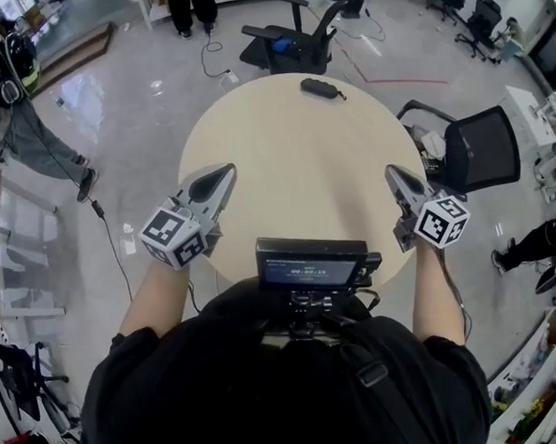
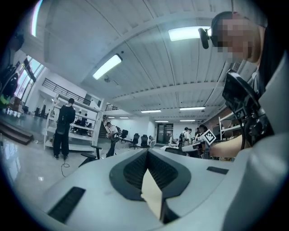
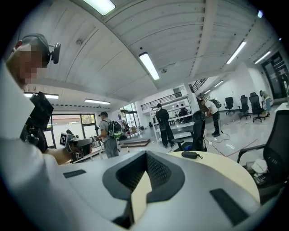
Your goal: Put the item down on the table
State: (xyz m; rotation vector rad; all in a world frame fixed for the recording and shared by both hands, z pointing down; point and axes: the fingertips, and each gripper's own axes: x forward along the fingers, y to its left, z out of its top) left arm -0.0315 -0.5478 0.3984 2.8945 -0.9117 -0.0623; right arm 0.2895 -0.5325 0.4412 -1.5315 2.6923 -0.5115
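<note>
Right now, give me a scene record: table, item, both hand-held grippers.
table: round, beige
item: small black case, lying on the table's far side, nothing touching it
left hand-held gripper: shut, empty, at the table's left edge
right hand-held gripper: shut, empty, at the table's right edge
nearby: black office chair, right of table
</note>
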